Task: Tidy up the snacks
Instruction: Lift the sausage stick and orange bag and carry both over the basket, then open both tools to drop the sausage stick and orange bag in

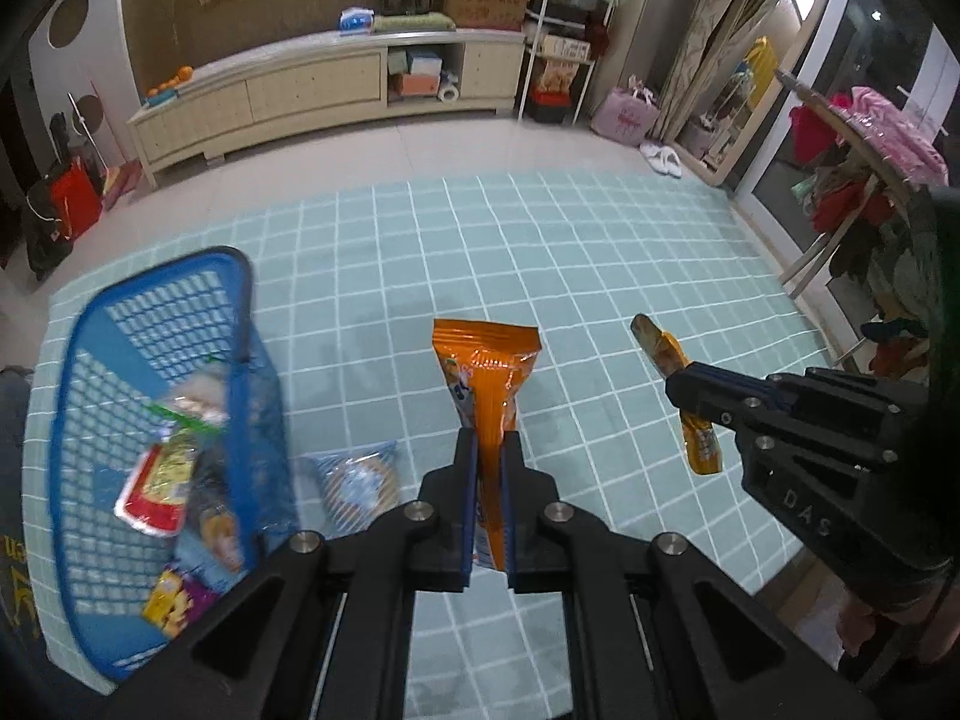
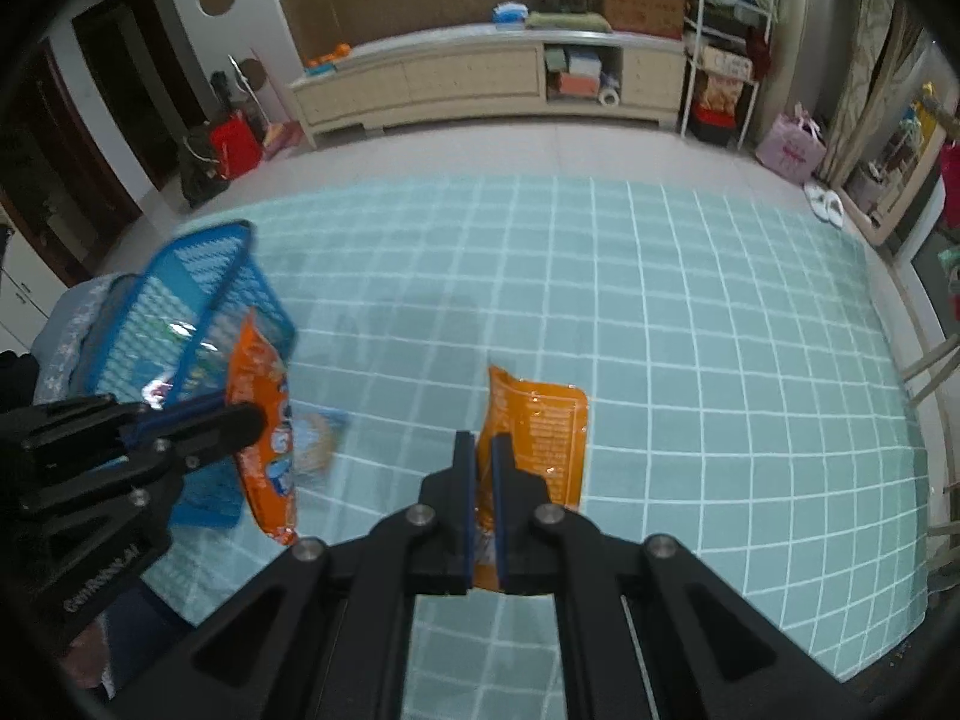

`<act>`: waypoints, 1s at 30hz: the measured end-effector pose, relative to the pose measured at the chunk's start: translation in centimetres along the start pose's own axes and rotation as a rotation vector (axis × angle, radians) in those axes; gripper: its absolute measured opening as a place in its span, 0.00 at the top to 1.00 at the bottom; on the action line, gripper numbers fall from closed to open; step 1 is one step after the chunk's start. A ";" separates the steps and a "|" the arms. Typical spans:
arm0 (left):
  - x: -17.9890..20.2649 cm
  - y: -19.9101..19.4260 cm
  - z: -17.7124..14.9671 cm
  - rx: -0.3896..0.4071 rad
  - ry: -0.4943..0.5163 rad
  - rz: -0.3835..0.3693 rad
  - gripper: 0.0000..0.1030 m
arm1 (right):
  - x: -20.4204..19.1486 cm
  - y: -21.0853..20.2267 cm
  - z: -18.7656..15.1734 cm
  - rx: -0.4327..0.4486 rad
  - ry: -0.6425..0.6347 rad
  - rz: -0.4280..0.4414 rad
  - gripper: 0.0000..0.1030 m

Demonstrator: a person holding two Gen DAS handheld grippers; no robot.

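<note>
Two orange snack packets hang above the checked mat: my left gripper (image 1: 487, 450) clamps one packet (image 1: 489, 378), my right gripper (image 2: 478, 450) pinches the other (image 2: 540, 426). A blue basket (image 1: 78, 396) of snacks sits far left, a blue packet (image 1: 359, 480) just beside it.

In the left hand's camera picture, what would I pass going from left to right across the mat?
Blue basket → blue-striped packet on the mat → orange bag in the left gripper → orange packet in the right gripper.

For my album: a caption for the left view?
Both tongs hold orange snack packets beside a blue basket.
</note>
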State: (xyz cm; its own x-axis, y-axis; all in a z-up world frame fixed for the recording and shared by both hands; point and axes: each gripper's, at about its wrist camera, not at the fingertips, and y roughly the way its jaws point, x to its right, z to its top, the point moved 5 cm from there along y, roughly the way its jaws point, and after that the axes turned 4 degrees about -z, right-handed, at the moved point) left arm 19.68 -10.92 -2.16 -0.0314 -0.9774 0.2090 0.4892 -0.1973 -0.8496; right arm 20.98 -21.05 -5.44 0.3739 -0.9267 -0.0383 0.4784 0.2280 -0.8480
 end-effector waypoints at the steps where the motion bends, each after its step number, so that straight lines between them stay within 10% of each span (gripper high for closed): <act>1: -0.2 -1.2 -0.1 0.016 0.003 0.002 0.94 | -0.7 -0.7 0.2 0.009 -0.005 0.005 0.93; 18: -10.5 -11.4 -3.0 0.137 -0.049 0.056 0.94 | -13.2 -4.5 1.5 0.083 -0.110 0.092 0.93; 30: -17.7 -11.7 -5.3 0.114 -0.104 0.100 0.94 | -21.1 -1.4 2.0 0.032 -0.174 0.157 0.93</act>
State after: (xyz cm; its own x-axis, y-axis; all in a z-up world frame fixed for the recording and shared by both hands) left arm 9.86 8.25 1.49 0.1097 -0.9775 0.1800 0.5814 -0.0837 -0.8093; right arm 14.00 -1.26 -2.39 0.5758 -0.8142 -0.0747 0.4270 0.3773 -0.8218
